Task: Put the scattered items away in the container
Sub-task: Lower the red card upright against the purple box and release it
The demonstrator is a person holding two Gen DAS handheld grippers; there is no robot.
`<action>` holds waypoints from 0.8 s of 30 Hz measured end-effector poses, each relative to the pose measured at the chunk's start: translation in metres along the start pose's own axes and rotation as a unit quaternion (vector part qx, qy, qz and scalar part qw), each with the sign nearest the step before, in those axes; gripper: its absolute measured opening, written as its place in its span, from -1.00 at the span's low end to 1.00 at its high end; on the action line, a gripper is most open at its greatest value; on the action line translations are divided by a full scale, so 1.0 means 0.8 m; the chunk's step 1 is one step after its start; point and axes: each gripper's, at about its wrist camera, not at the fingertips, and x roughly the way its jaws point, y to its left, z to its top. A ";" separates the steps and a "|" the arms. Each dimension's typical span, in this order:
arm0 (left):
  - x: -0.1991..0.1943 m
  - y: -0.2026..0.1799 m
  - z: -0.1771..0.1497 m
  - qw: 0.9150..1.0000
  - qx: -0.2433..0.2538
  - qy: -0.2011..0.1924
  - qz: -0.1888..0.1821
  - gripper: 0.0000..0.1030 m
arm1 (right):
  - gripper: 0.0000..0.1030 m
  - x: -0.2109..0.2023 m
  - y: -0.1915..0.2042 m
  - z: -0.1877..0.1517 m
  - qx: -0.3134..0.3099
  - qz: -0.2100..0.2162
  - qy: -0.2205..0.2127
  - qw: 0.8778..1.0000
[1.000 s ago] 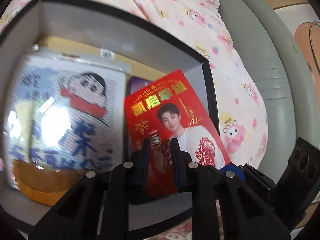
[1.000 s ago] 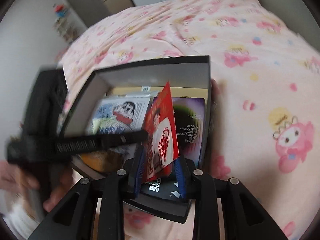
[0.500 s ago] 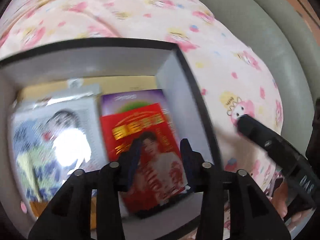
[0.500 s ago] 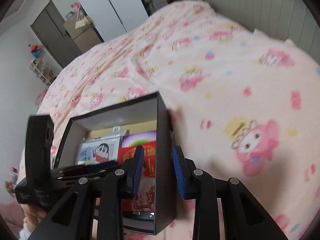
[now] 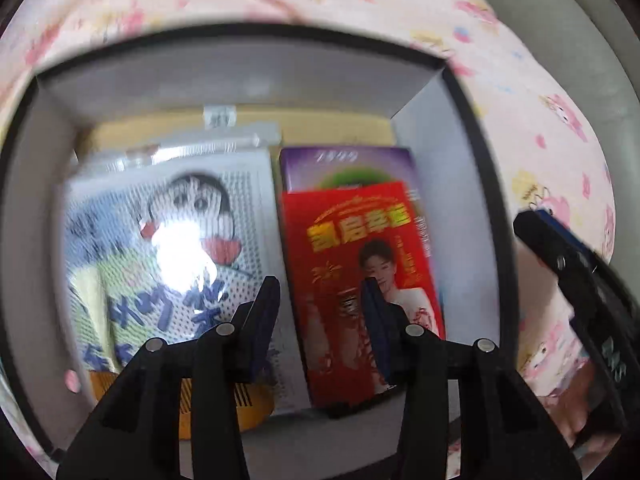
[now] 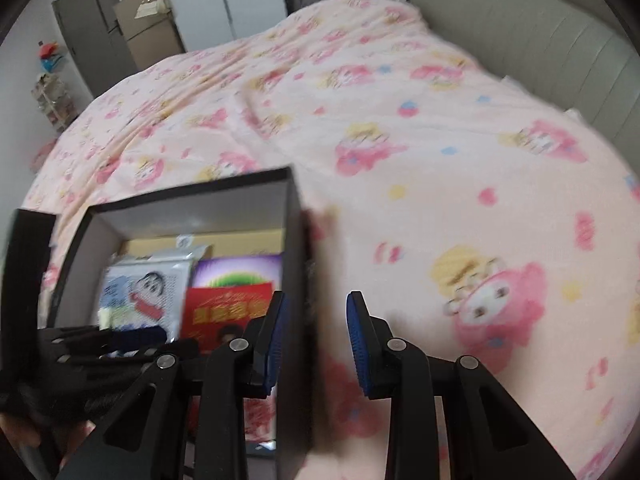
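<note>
The black box [image 5: 486, 168] with grey inner walls sits on the bed. A red envelope [image 5: 352, 248] with a portrait lies flat inside it, partly over a purple box [image 5: 344, 164]. Beside them lies a glossy cartoon packet [image 5: 172, 240], with an orange comb [image 5: 224, 404] at its near end. My left gripper [image 5: 320, 320] hovers open above the red envelope, nothing between its fingers. My right gripper [image 6: 316, 344] is open just outside the box [image 6: 294, 240]. The box's right wall runs between its fingers in the view, and the pads do not press on it. The red envelope [image 6: 228, 304] shows left of it.
A pink cartoon-print bedspread [image 6: 440, 140] surrounds the box. A grey padded headboard [image 6: 520, 32] runs along the far right. Wardrobes and cardboard boxes [image 6: 148, 32] stand beyond the bed. The right gripper's black body [image 5: 576, 280] sits close to the box's right side.
My left gripper opened and let go of the red envelope, which now lies flat in the box. My right gripper swung right, from over the box to its outer edge.
</note>
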 end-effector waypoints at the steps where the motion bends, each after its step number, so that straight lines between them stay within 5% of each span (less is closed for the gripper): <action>1: 0.004 0.002 -0.001 1.000 -0.002 0.007 -0.009 -0.19 | -0.49 0.002 0.001 -0.002 0.001 0.011 0.008 1.000; 3: 0.003 -0.004 -0.004 1.000 0.011 -0.003 -0.005 -0.19 | -0.49 0.006 0.005 -0.005 -0.001 0.023 0.017 1.000; 9: 0.001 -0.032 -0.013 0.996 0.054 0.013 -0.072 -0.19 | -0.48 0.008 0.011 -0.009 -0.009 0.014 0.020 1.000; 13: -0.011 -0.019 -0.017 0.998 0.031 -0.033 -0.031 -0.19 | -0.48 0.007 0.008 -0.011 -0.004 0.011 0.020 1.000; 24: -0.005 -0.024 -0.013 0.996 0.046 -0.006 -0.076 -0.07 | -0.46 0.010 0.014 -0.010 -0.008 0.007 0.021 1.000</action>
